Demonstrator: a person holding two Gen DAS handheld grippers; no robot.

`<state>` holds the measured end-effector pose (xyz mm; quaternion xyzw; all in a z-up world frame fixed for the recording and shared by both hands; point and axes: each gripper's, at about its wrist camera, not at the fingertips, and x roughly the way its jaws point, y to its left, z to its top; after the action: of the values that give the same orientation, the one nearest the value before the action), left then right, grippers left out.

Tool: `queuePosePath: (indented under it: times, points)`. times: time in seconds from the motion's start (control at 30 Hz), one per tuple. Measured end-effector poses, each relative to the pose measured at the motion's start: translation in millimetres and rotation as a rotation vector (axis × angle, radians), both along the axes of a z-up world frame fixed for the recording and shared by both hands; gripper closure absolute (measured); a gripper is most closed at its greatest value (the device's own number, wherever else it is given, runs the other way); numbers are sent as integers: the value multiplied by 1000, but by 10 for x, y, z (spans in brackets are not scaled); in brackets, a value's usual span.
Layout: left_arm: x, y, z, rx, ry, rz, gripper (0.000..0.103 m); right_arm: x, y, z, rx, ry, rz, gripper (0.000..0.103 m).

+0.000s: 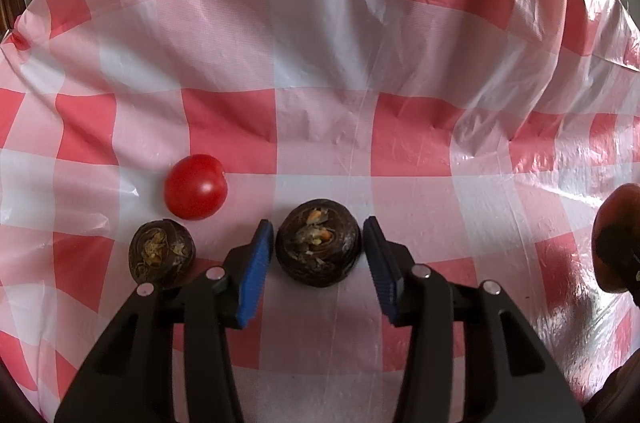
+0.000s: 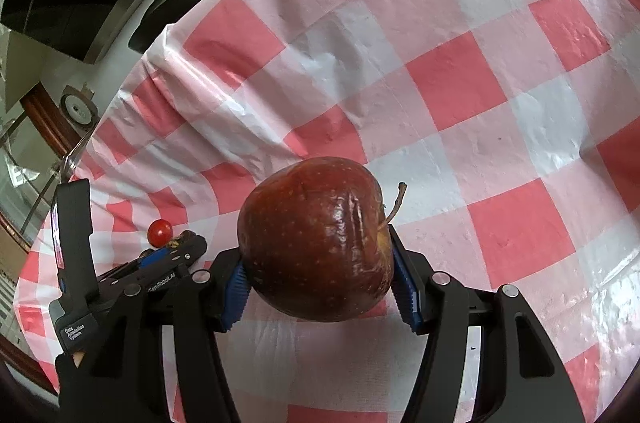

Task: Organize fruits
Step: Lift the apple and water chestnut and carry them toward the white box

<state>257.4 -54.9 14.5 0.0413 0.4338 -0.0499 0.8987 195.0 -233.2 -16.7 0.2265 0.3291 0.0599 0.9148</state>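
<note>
On the checked surface, the left tongs stand spread around a dark round fruit, while the right tongs pinch a red apple whose slick skin could slip.

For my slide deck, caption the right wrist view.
Right gripper clamps a dark red apple above the red-and-white checked tablecloth.

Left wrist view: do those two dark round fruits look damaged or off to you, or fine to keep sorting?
Both look odd. The dark fruit between the open left gripper pads has a ragged, broken-looking top with yellowish bits showing. The smaller dark fruit beside the tomato looks the same. The tomato looks smooth.
</note>
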Motion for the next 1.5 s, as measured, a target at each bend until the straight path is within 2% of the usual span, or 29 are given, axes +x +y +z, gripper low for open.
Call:
queuePosePath:
  times: [0.03,0.07,0.3,0.57,0.9,1.13,1.43,1.5]
  points:
    - [1,9,0,-1,0,0,56,-1,12,3,-2,-2,6,44]
    - [-5,20,4,-2,-2,2,62,2,20,3,-3,-1,10,44]
    - [-204,163,43,-46,-36,57,62,2,-35,-15,17,-1,27,44]
    - [-752,365,154,-165,-96,133,62,-26,-101,-33,49,5,29,44]
    - [-1484,659,149,-205,-120,159,62,-105,-119,-5,49,-11,37,44]
    - [-1754,877,199,-250,-139,186,62,-630,11,31,34,-38,44,44]
    - [-2061,1143,243,-301,-173,236,62,-1414,468,40,17,-53,157,44]
    - [-2188,1208,268,-290,-192,249,62,-1532,577,35,18,-48,188,44]
